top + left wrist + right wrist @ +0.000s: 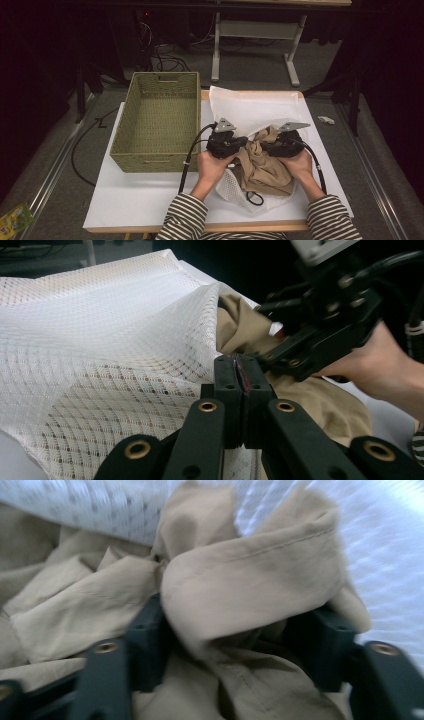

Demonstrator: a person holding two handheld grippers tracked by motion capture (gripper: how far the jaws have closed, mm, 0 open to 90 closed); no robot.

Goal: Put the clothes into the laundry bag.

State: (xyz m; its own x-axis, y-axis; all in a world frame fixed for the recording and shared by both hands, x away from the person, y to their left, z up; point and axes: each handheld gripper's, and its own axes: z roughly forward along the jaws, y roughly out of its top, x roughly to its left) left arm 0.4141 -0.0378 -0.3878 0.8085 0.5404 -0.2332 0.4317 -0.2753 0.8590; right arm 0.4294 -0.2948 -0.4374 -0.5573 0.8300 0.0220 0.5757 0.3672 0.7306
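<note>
Beige cloth lies bunched at about 5 o'clock on the white table, half inside a white mesh bag whose flat part stretches away toward 12 o'clock while its open end lies crumpled under the cloth near the person's sleeves; in the left gripper view the mesh rises in a fold over the cloth, which shows through the netting; left gripper has its two black pads pressed flat together, pinching the mesh bag's edge where it meets the cloth; right gripper sits at 3 o'clock of the cloth with its jaws spread wide, a thick fold of the beige cloth bulging up between them, the pads not visibly pressing on it; that view is blurred; both hands face each other across the bundle, the grippers near one another; a woven green basket stands at 9 o'clock of the bag, just beside it on the table
</note>
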